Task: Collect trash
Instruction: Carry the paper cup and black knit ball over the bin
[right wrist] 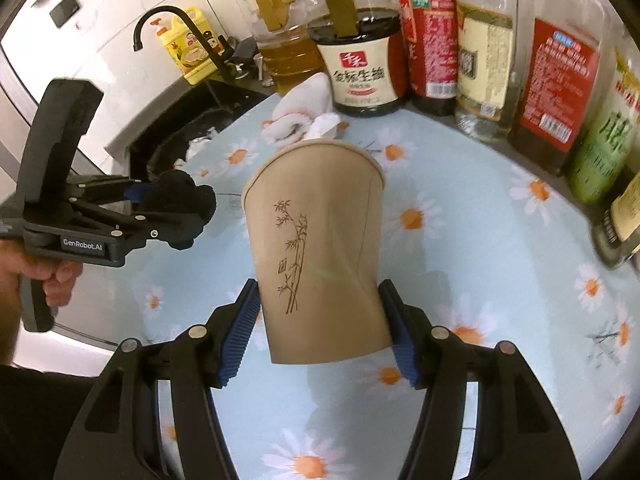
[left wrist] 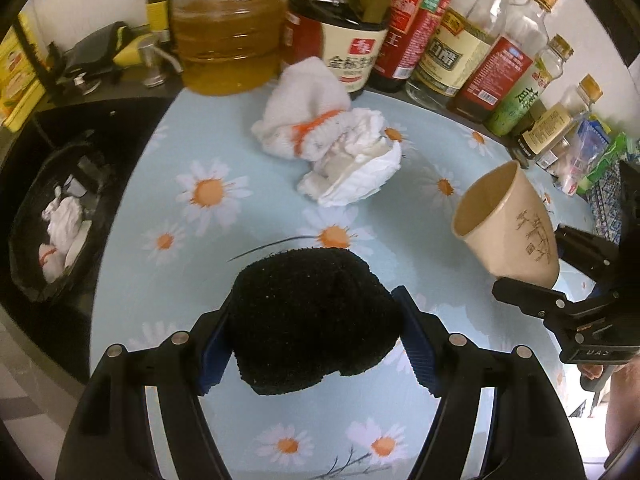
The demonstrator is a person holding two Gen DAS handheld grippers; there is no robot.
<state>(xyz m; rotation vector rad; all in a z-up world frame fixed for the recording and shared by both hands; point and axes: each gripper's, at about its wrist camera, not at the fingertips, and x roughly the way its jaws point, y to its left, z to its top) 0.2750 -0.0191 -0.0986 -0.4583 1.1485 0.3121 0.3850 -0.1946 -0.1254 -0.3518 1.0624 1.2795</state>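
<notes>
My left gripper is shut on a black sponge and holds it above the daisy-print table. My right gripper is shut on a beige paper cup with a bamboo drawing, tilted, rim pointing away. The cup also shows in the left wrist view, at the right, with the right gripper behind it. A white cloth with orange stripes and crumpled white tissue lie on the table ahead of the sponge. A black bin holding white tissue sits low at the left.
A row of sauce, vinegar and oil bottles lines the table's far edge. A dark sink with a black faucet lies at the left, beside a yellow bottle. Plastic packets lie at the far right.
</notes>
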